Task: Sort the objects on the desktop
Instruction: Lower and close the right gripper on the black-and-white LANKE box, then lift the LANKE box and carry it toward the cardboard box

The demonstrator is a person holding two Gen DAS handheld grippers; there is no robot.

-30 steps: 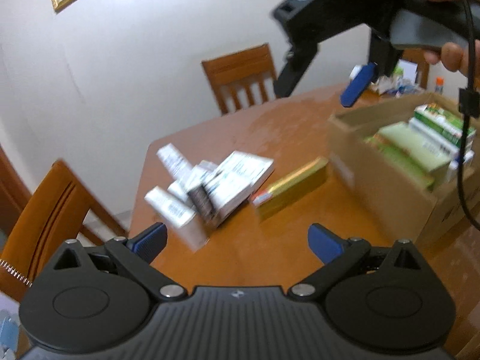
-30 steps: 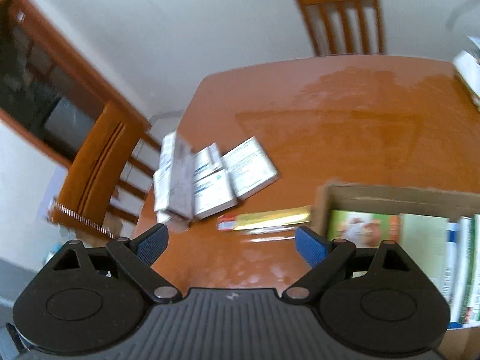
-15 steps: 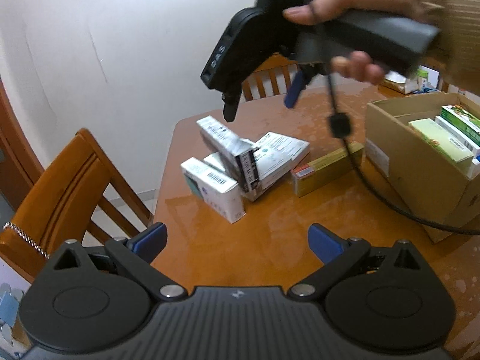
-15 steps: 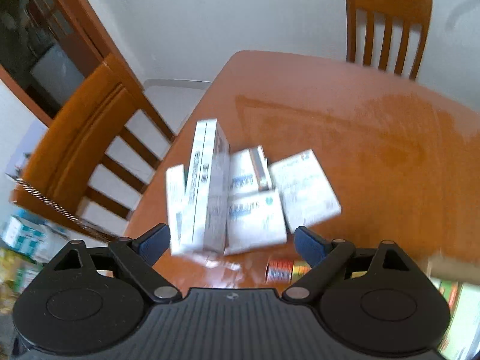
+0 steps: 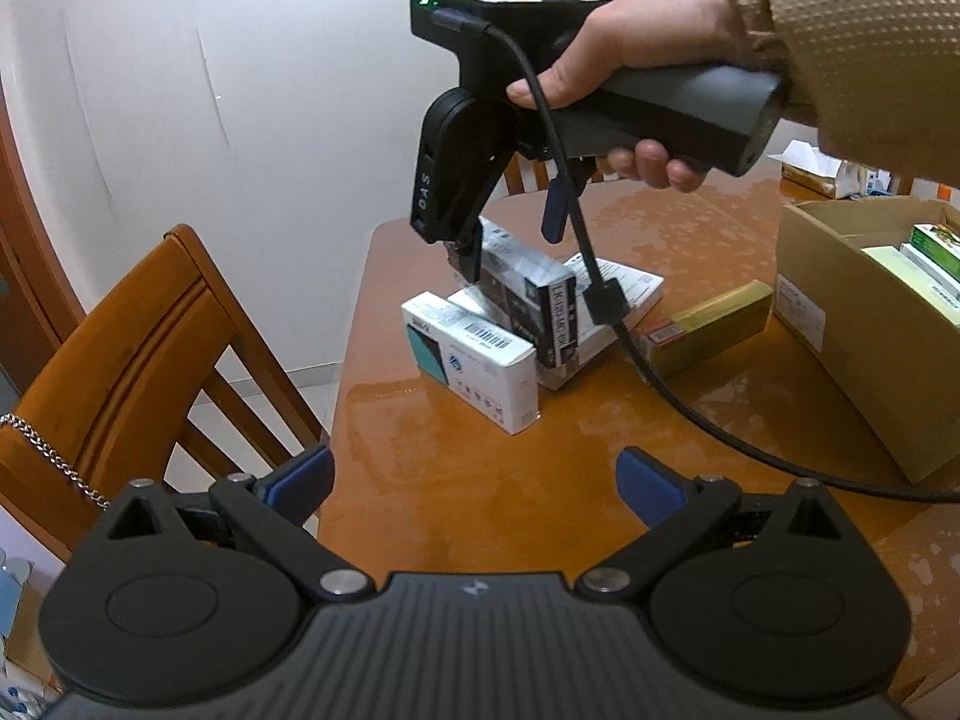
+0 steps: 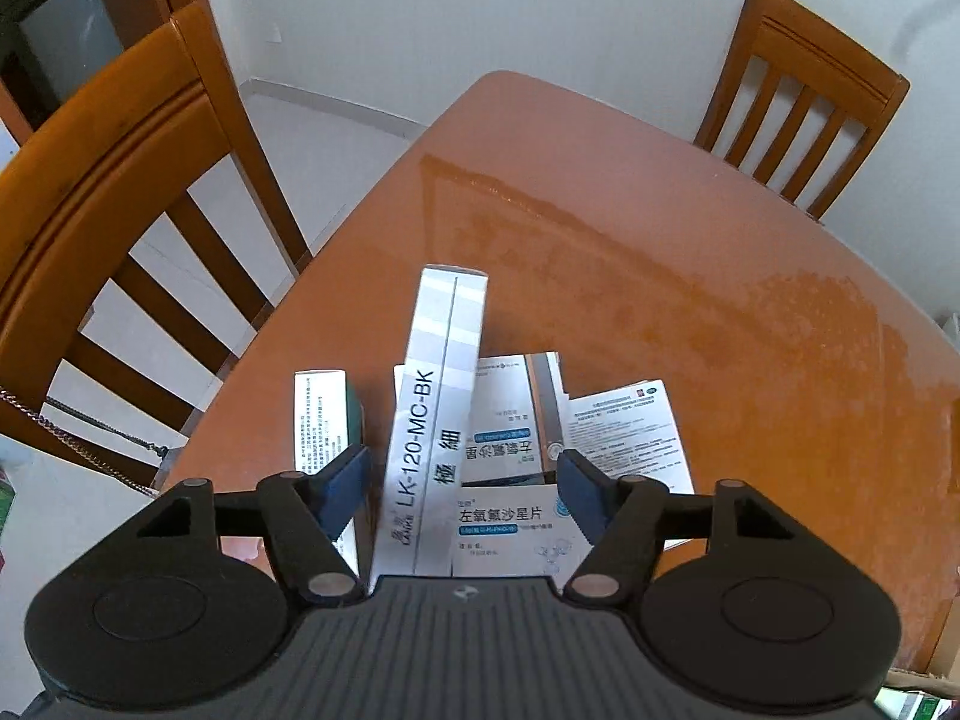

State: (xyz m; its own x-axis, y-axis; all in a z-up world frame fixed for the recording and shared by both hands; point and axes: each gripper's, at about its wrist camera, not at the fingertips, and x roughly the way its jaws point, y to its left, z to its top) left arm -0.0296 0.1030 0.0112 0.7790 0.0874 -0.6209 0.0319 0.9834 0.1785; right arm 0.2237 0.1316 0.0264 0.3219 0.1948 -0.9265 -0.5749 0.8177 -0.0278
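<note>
The right tongs (image 6: pixel 462 495) have dropped over the LK-120-MC-BK box (image 6: pixel 429 450) — closing, not yet gripping — left tongs (image 5: pixel 474 480) released.

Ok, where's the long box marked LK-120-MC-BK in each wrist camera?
Left wrist view: the long box sits mid-frame on the pile, its printed end facing the camera, right under the right gripper, whose jaws are closing around it.
Right wrist view: the box runs up the lower centre, between the blue fingers.
Shared landmark: the white and teal box beside it, on the chair side.
</note>
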